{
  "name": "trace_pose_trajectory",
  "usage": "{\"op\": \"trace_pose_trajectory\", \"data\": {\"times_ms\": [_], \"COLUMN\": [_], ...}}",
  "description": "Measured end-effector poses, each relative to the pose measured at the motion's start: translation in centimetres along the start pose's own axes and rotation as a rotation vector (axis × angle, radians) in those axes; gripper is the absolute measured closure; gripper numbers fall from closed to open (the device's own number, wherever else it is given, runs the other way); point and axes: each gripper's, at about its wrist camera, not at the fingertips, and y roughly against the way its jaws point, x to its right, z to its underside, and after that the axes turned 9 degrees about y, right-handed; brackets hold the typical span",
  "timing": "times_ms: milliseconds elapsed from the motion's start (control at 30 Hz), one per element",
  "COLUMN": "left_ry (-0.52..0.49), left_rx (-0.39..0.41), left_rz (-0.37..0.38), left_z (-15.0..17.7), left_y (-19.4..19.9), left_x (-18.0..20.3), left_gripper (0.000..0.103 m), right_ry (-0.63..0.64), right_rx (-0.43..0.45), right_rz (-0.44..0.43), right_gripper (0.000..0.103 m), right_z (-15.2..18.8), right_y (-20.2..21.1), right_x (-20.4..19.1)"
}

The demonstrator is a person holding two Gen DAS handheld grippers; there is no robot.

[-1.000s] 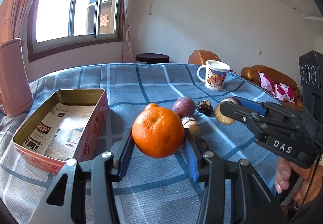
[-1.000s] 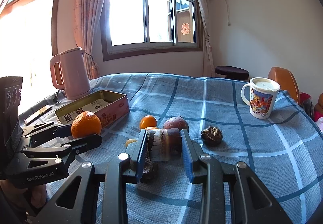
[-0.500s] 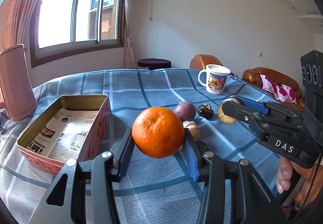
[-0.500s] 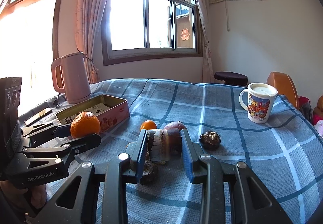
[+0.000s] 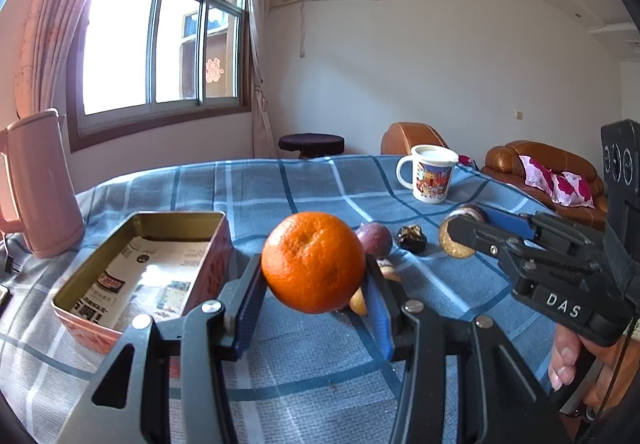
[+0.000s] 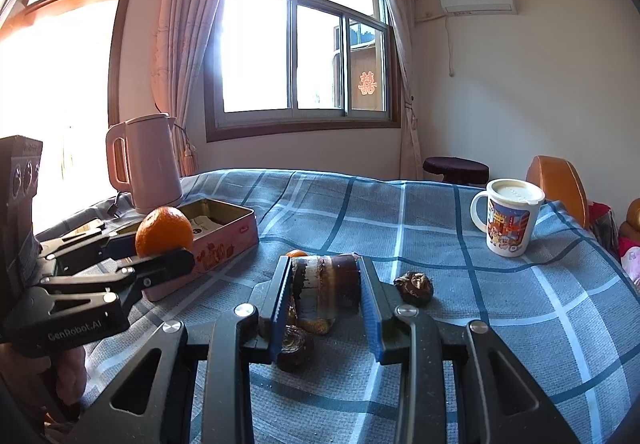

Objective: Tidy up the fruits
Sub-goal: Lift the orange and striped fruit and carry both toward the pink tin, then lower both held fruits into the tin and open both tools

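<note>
Left wrist view: your left gripper (image 5: 314, 294) clamps the orange (image 5: 313, 262) above the tablecloth (image 5: 304, 360), beside the tin (image 5: 138, 272).

Right wrist view: your right gripper (image 6: 325, 302) pinches a dark rotten fruit (image 6: 325, 286) mid-table, near the shrivelled fruit (image 6: 414, 286).

You hold an orange (image 5: 314, 262) with dimpled, matt peel between smooth blue plastic pads (image 5: 248, 302). The tin box (image 5: 216, 264) beside you is shiny gold metal inside, lined with printed paper (image 5: 148, 284). The checked tablecloth (image 5: 312, 364) looks woven; the mug (image 6: 508, 222) is glossy.
</note>
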Motion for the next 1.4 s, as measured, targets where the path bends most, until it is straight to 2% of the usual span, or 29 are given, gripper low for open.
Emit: {"op": "trace_pose_trajectory", "data": {"times_ms": [467,1033,1400], "left_ry": [-0.006,0.027,0.057], "left_rx": [0.0,-0.081,-0.103], "left_rz": [-0.052,-0.135,-0.18], "left_z": [-0.9,-1.9,-2.6], "left_y": [-0.3,-2.1,-2.9], "left_x": [-1.1,-5.7,-9.4], "left_gripper": [0.054,0.054,0.054], "right_ry": [0.014,0.045,0.097], "right_rx": [-0.024,-0.064,-0.091], "right_rz": [-0.013,-0.128,-0.199], "right_gripper": [0.069,0.069,0.069], "right_z": [-0.3,-3.7,-6.3], "right_y": [-0.6,-4.7,-8.4], "right_x": [-0.2,-2.4,-6.1]}}
